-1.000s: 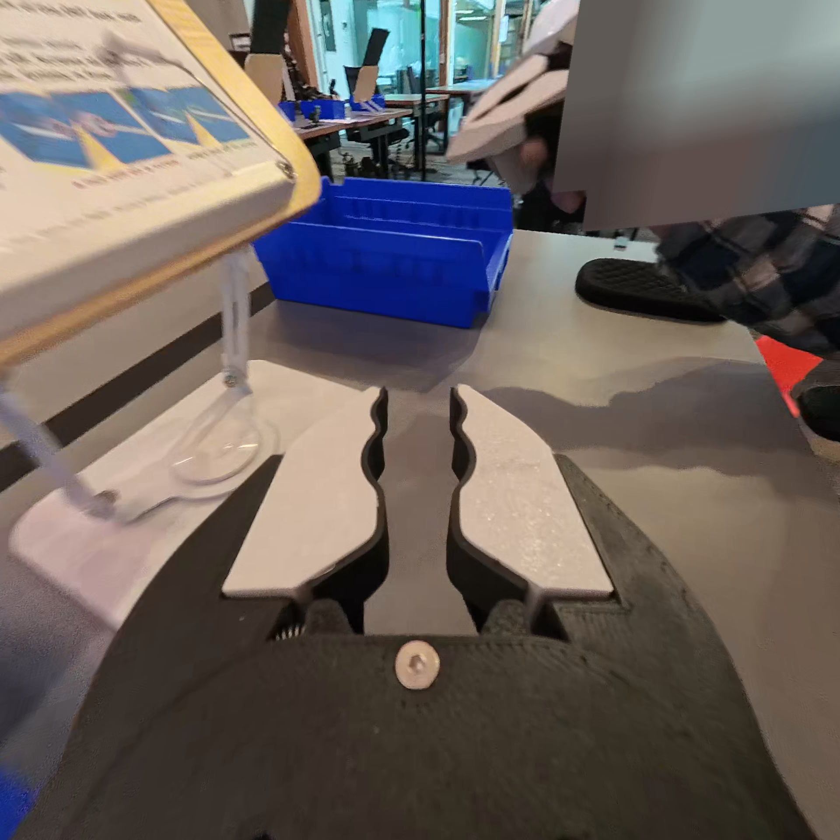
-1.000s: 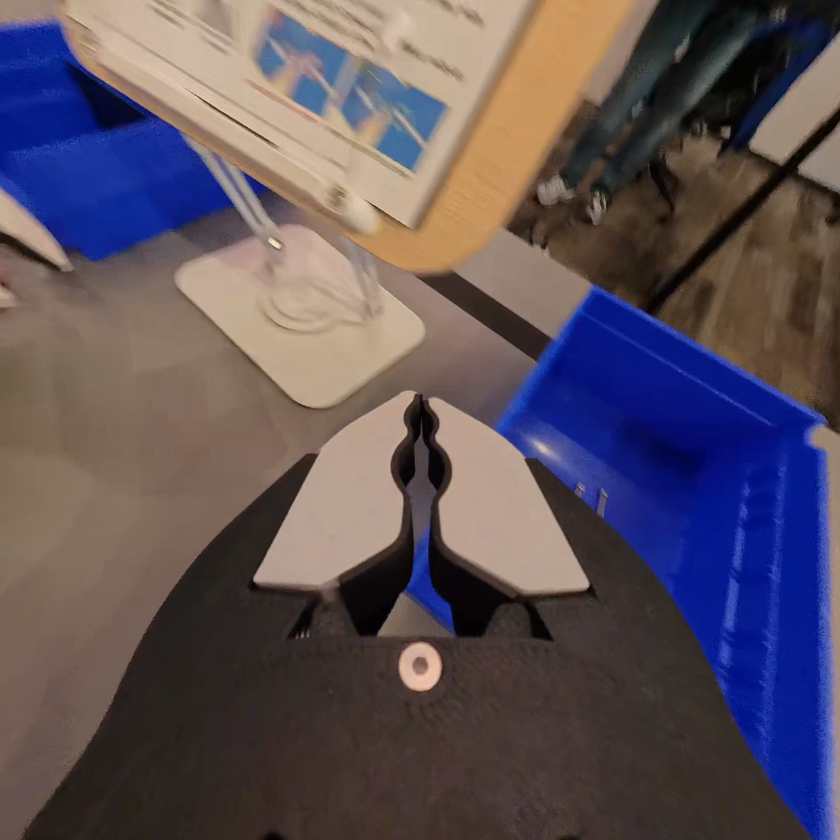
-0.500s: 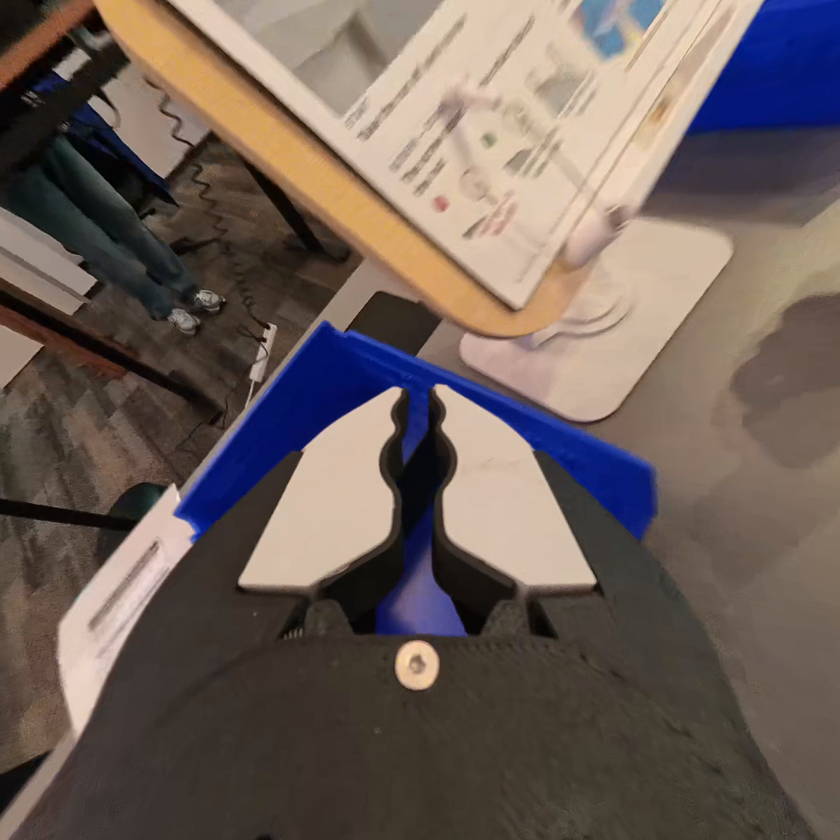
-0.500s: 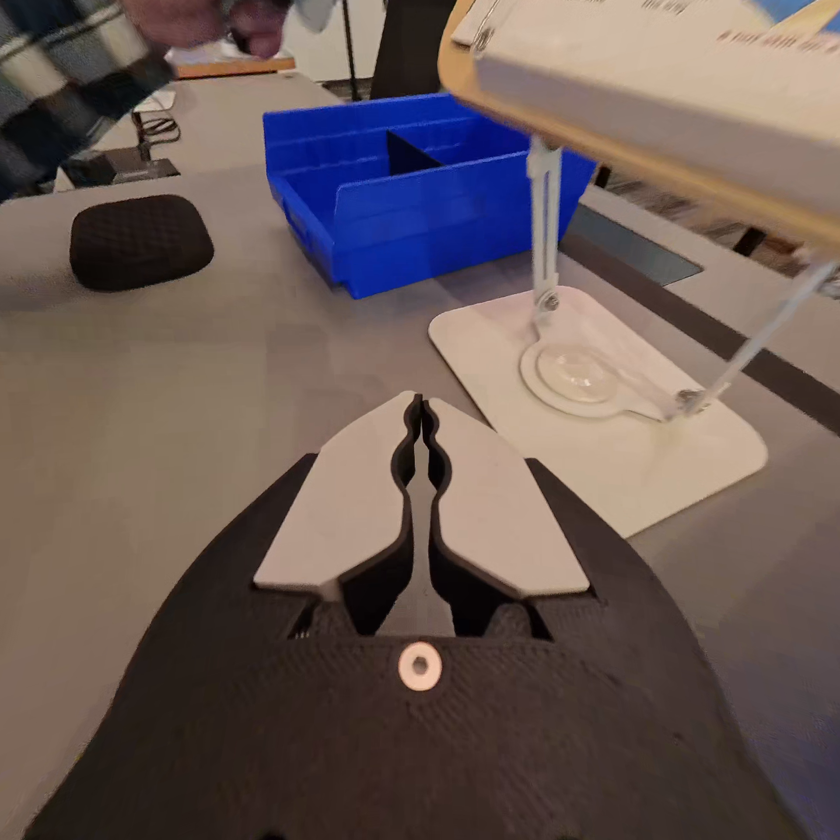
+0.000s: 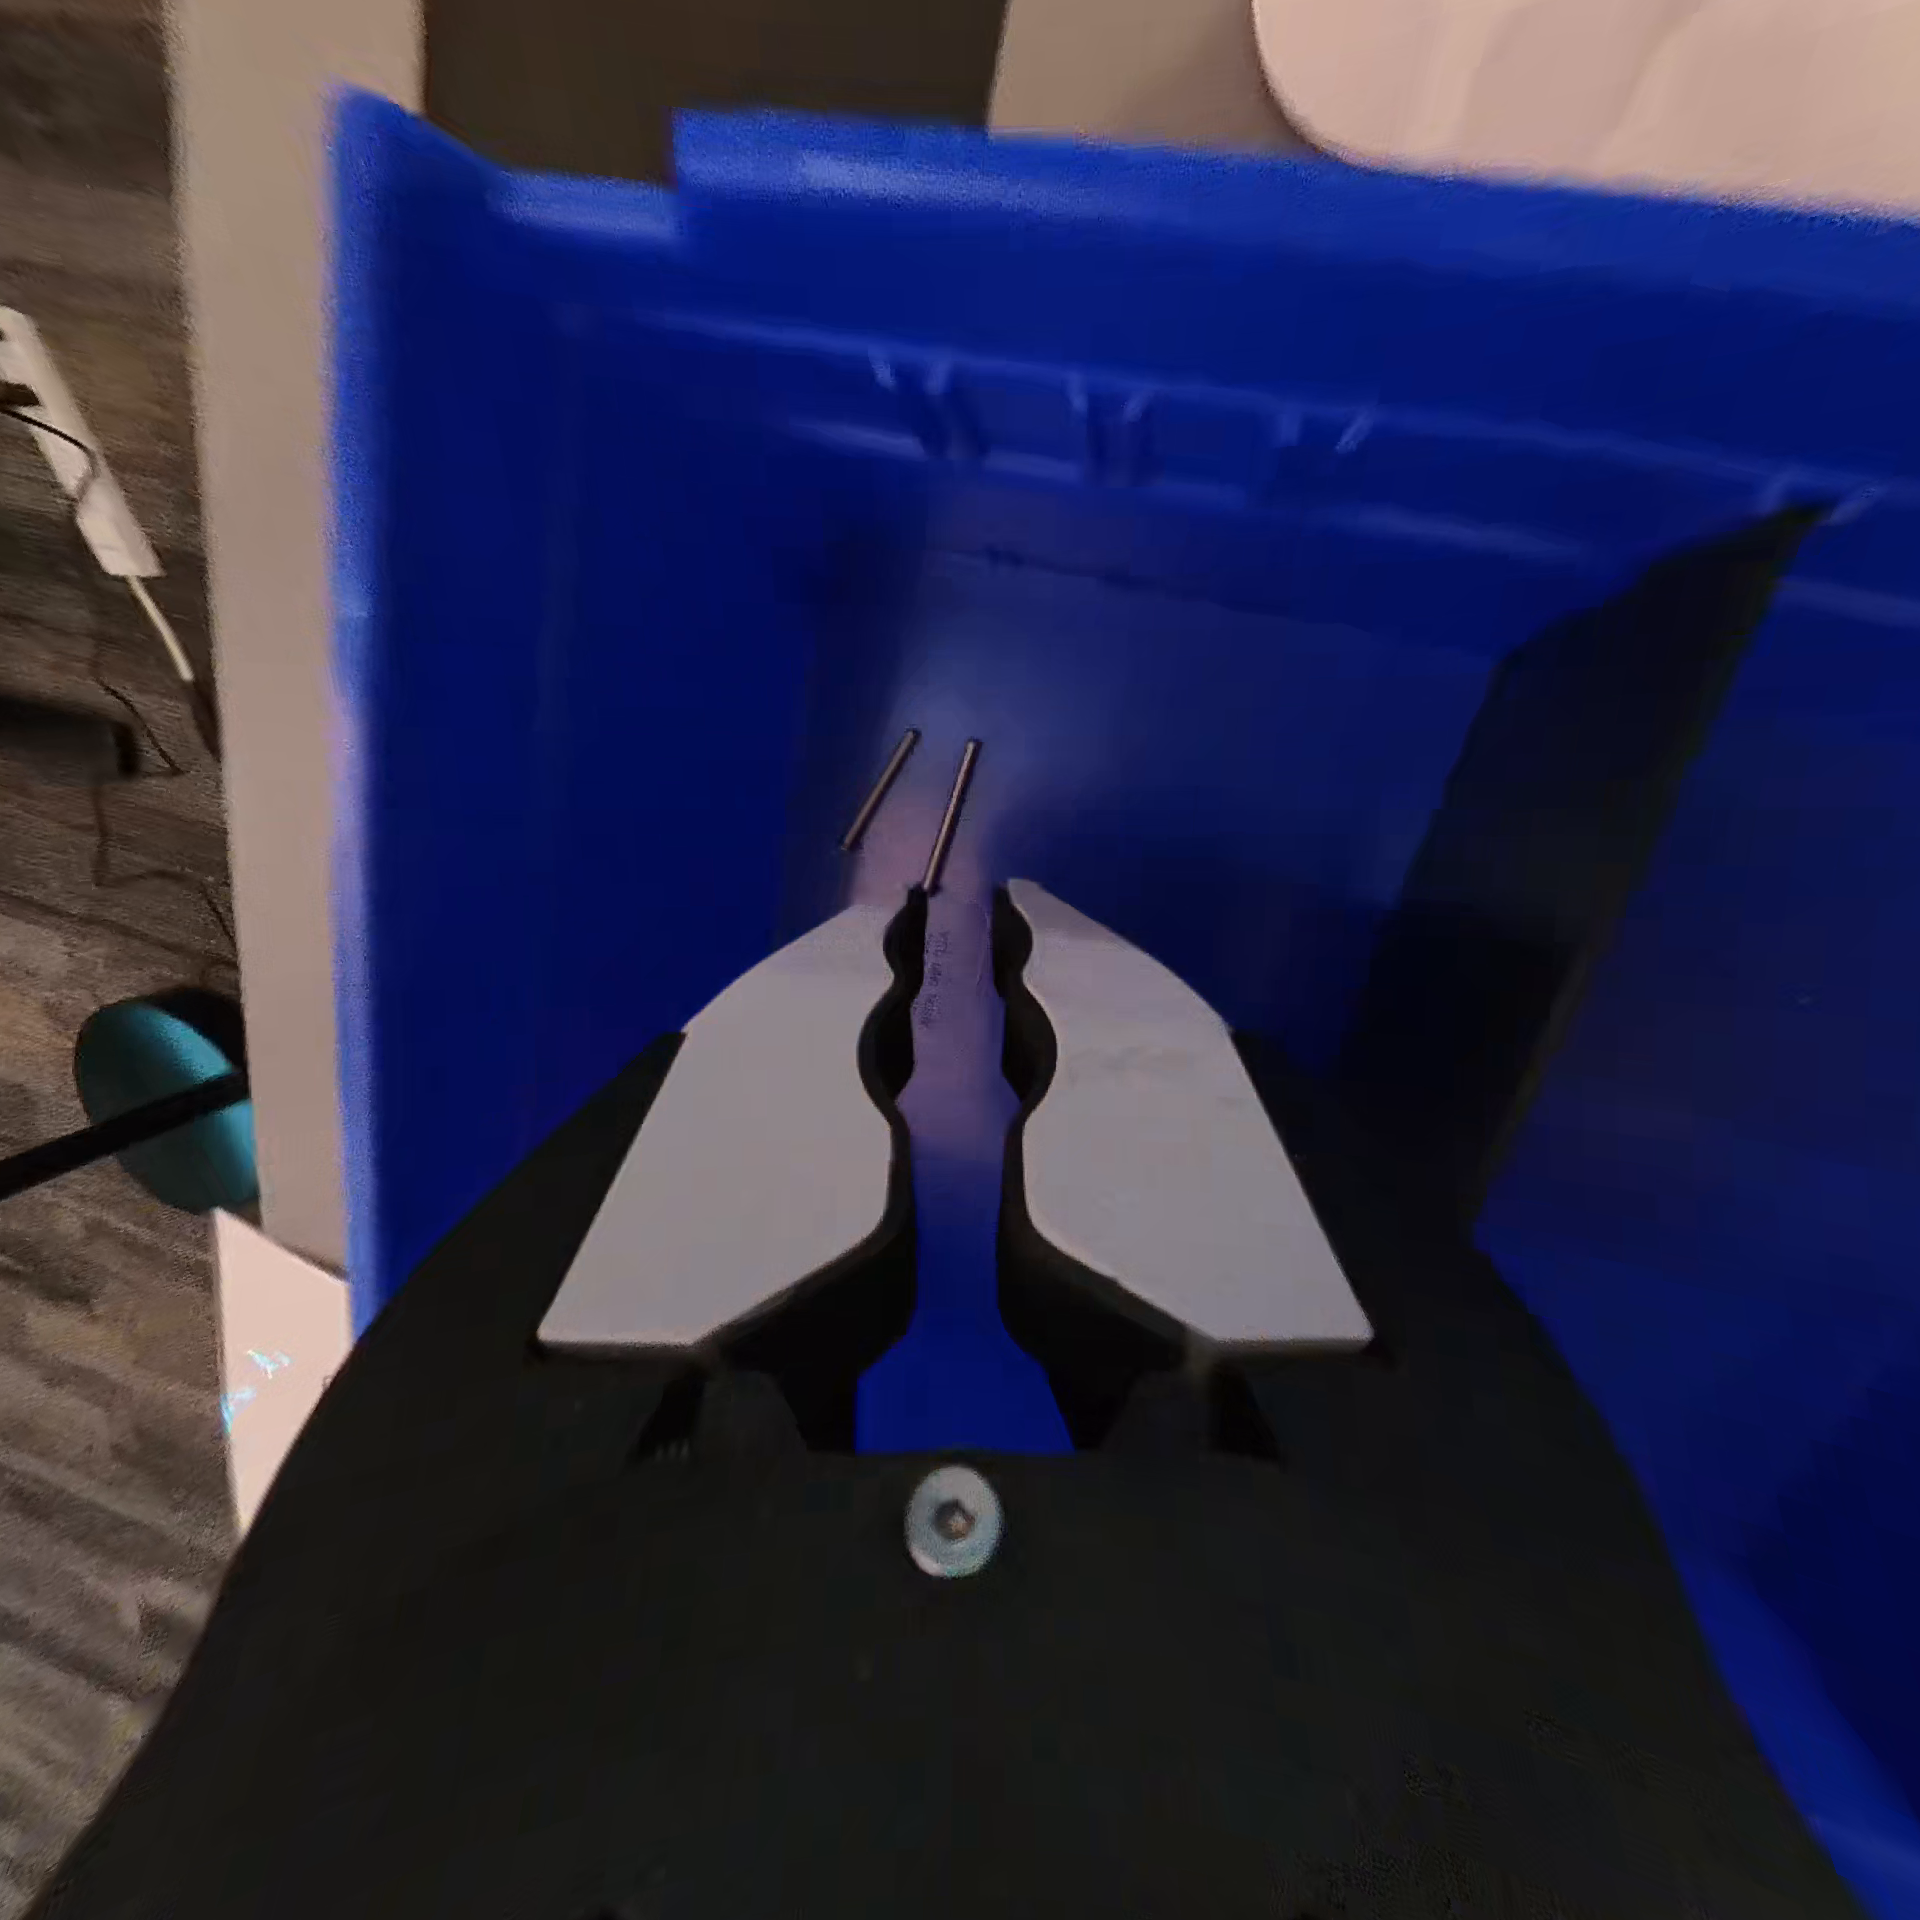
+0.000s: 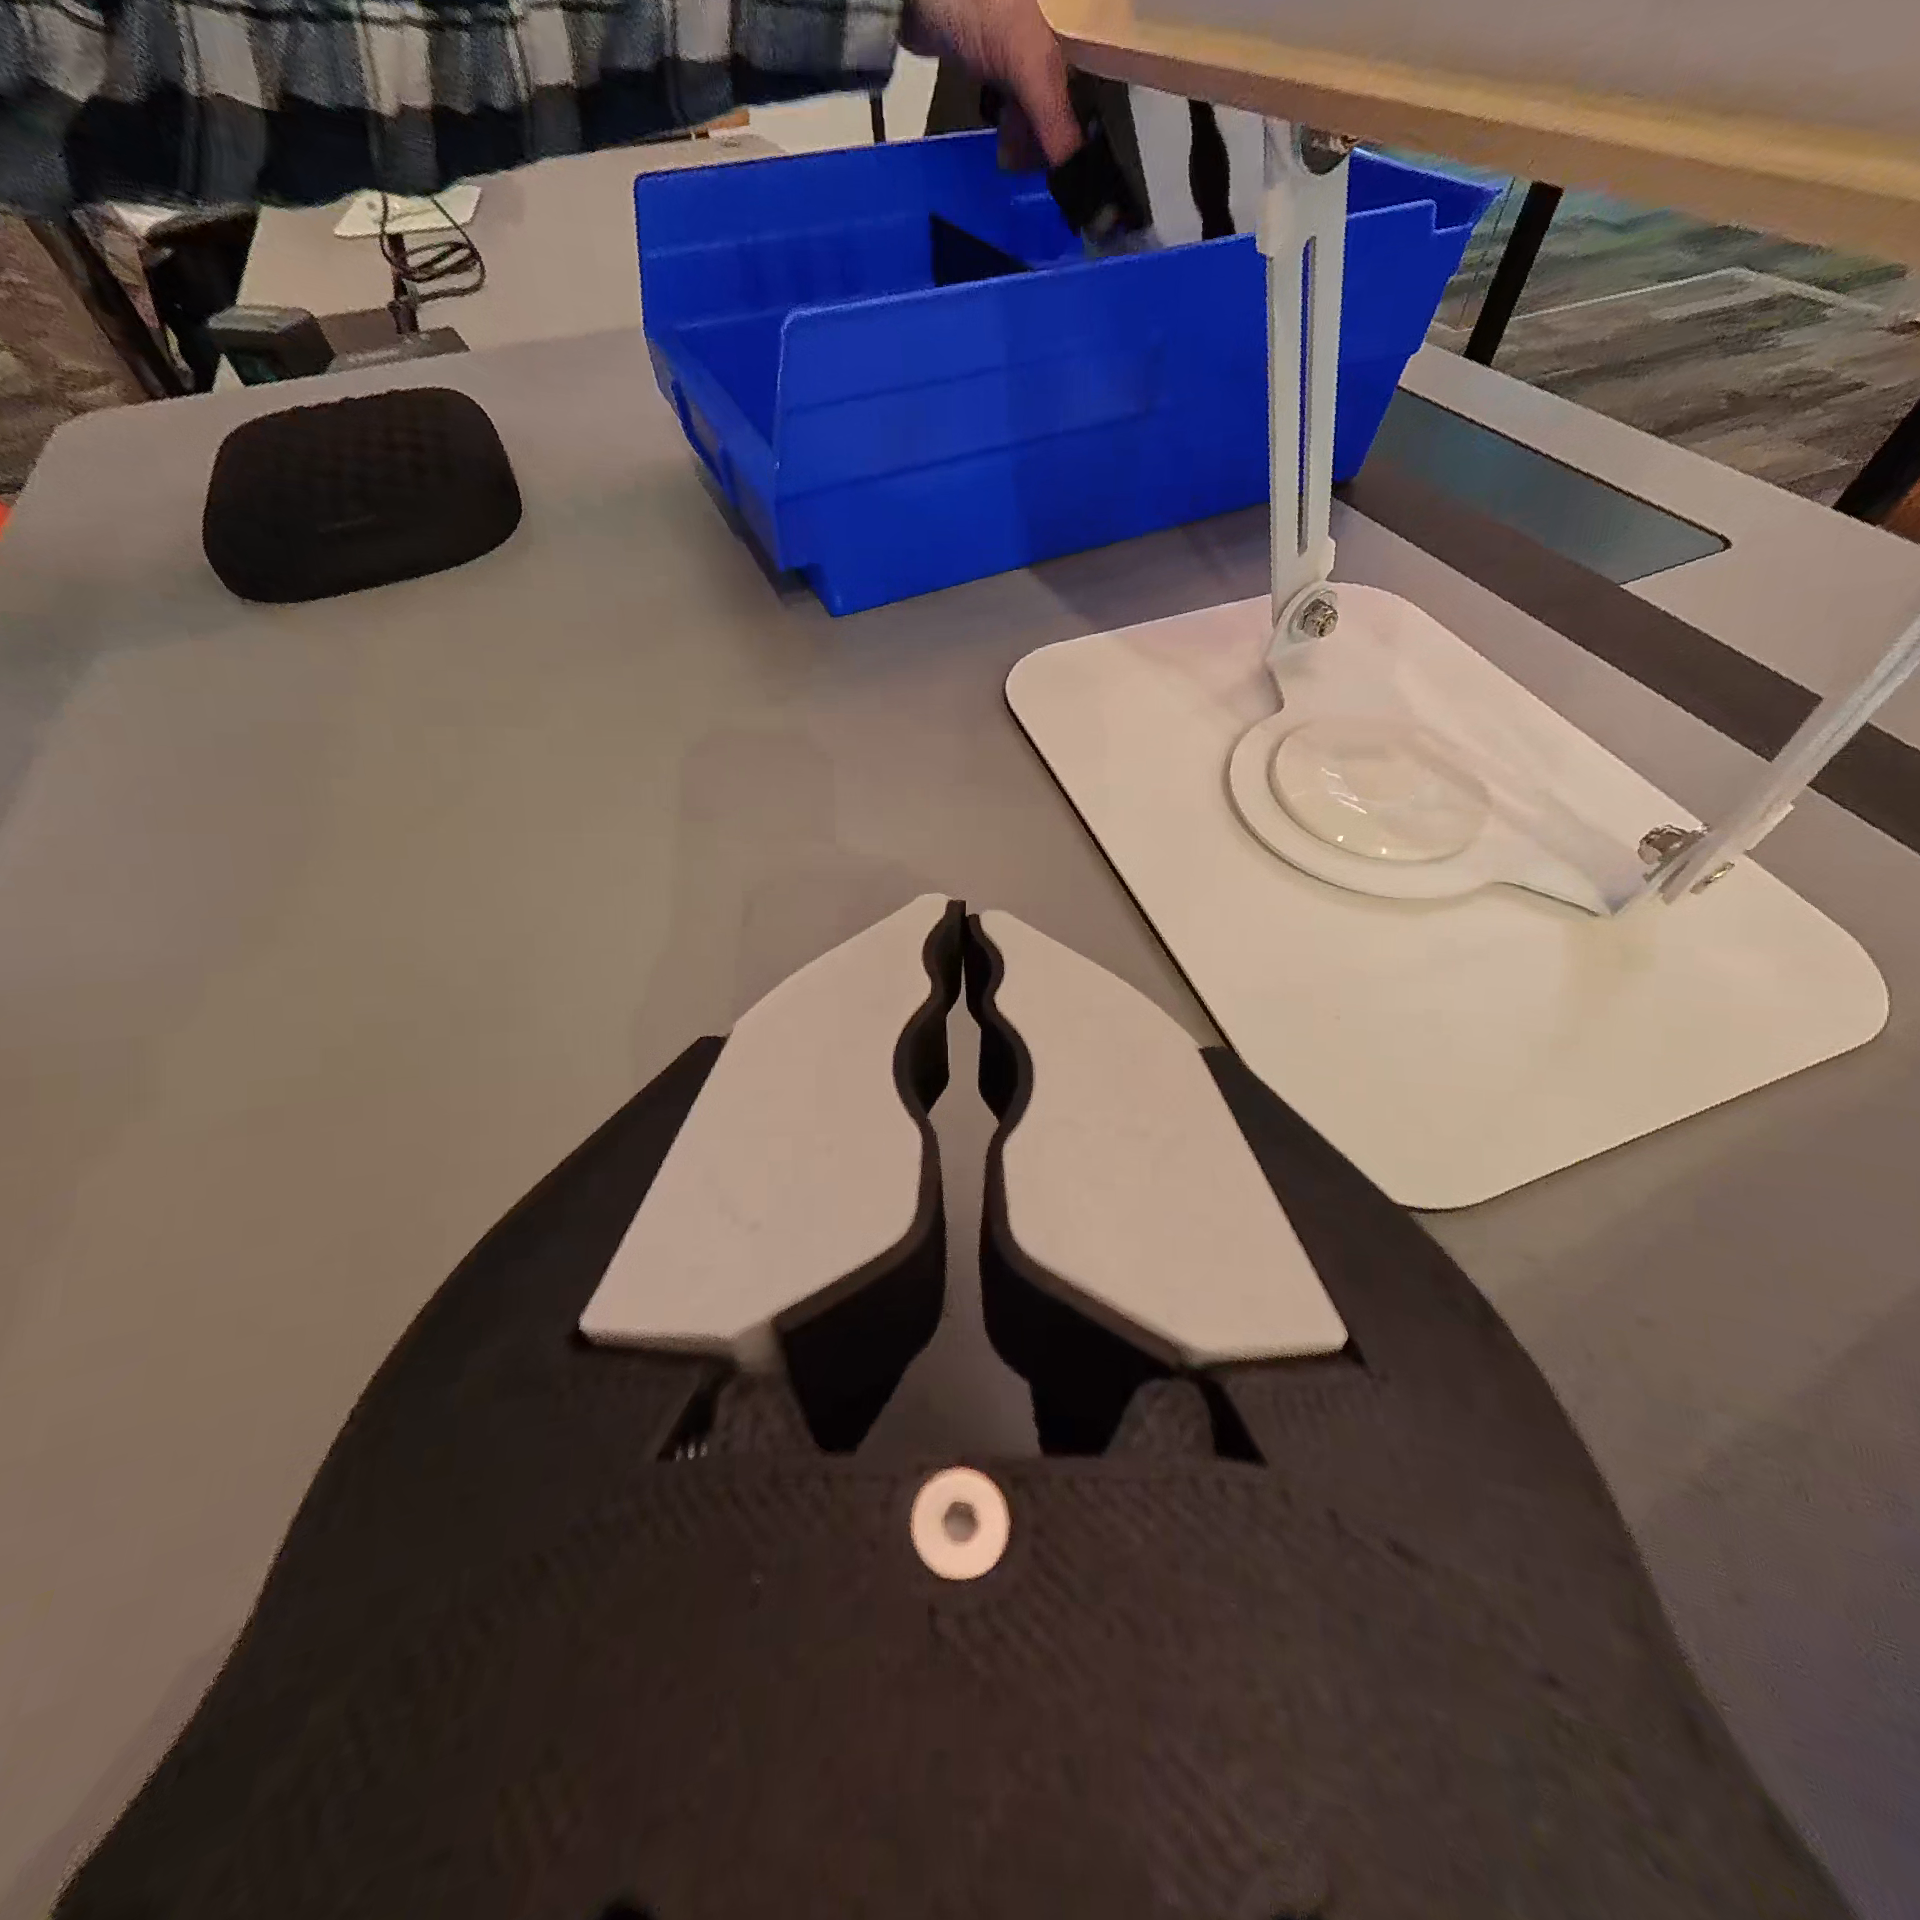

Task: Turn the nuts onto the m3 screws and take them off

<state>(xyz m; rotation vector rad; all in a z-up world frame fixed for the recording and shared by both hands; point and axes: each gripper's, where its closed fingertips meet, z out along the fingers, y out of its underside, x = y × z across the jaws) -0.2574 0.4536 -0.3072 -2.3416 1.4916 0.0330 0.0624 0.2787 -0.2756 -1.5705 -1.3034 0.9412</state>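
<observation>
The left gripper (image 5: 951, 899) is seen narrowly parted inside the blue bin (image 5: 1143, 312), nothing clamped. 2 thin metal pins (image 5: 951, 810) lie just beyond its tips (one near the left fingertip). The right gripper (image 6: 964, 920) is closed bare above the grey table (image 6: 416, 831), beside a white stand base (image 6: 1455, 1039).

My left view is dim and smeared: the blue bin (image 5: 1195, 312) blurs along its rim, and only two thin pins (image 5: 951, 816) near a pale glare patch on its floor look fairly sharp. My right view is brighter and crisper, lit softly from above, perhaps by ceiling lamps. The white base (image 6: 1455, 1039) gleams, the table (image 6: 416, 831) carries faint shadows, and edges bow outward.
</observation>
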